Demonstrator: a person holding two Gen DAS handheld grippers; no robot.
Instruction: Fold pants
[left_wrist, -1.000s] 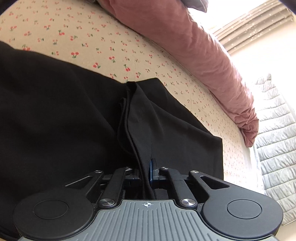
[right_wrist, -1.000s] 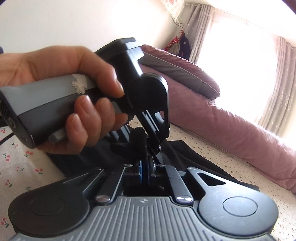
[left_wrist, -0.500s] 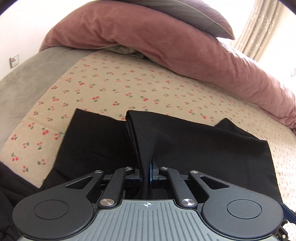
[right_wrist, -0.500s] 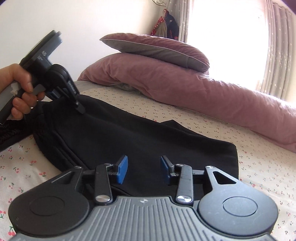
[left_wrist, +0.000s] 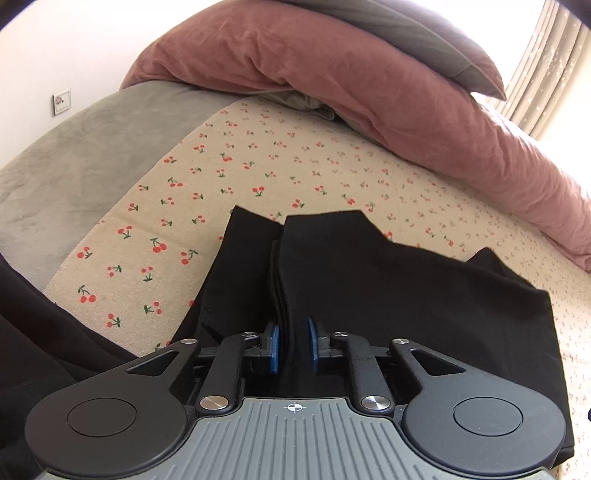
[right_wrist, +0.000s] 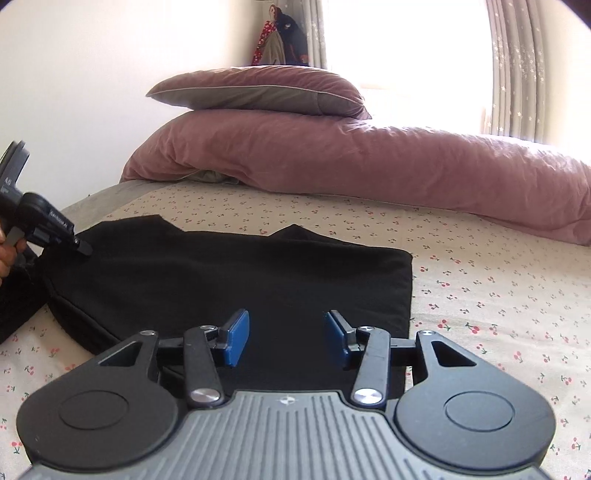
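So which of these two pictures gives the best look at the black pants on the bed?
The right wrist view: the black pants lie folded on the cherry-print sheet, nearly the whole outline visible. The left wrist view shows them close up, a fabric ridge between the left gripper and its open jaws.

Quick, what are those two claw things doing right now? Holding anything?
Left gripper: open a little, a fold of the pants between its pads, not clamped.
Right gripper: wide open, holding nothing, above the pants.
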